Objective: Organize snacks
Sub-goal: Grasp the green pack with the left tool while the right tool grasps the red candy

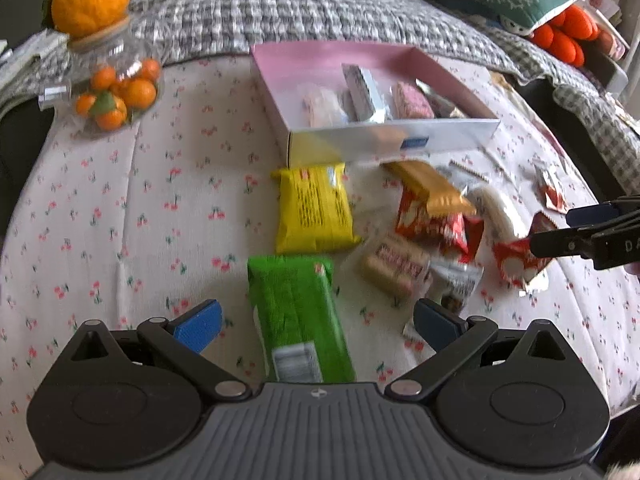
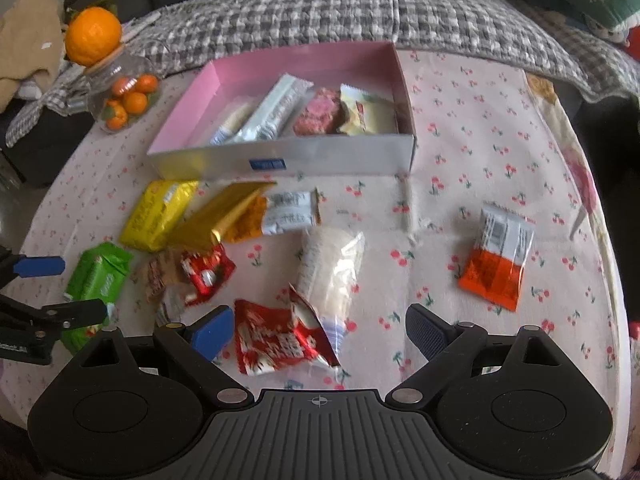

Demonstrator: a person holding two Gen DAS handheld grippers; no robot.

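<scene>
Box point(image 2: 280, 162): four or five snacks already inside. Tablecloth point(image 2: 460, 152): about nine packets were left loose, just before the box. Left gripper point(image 1: 318, 322) spread wide around green packet point(image 1: 300, 320); right gripper point(image 2: 320, 330) spread wide over red packet point(image 2: 276, 338), holding nothing.

Loose wrapped snacks point(image 2: 332, 276) lie before a pink-lined box point(image 2: 280, 160) holding several bars.

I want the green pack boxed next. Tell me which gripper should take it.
Left. The green pack lies right between the open left gripper's fingers. The right gripper, also open, sits over the red wrapper, farther away.
</scene>
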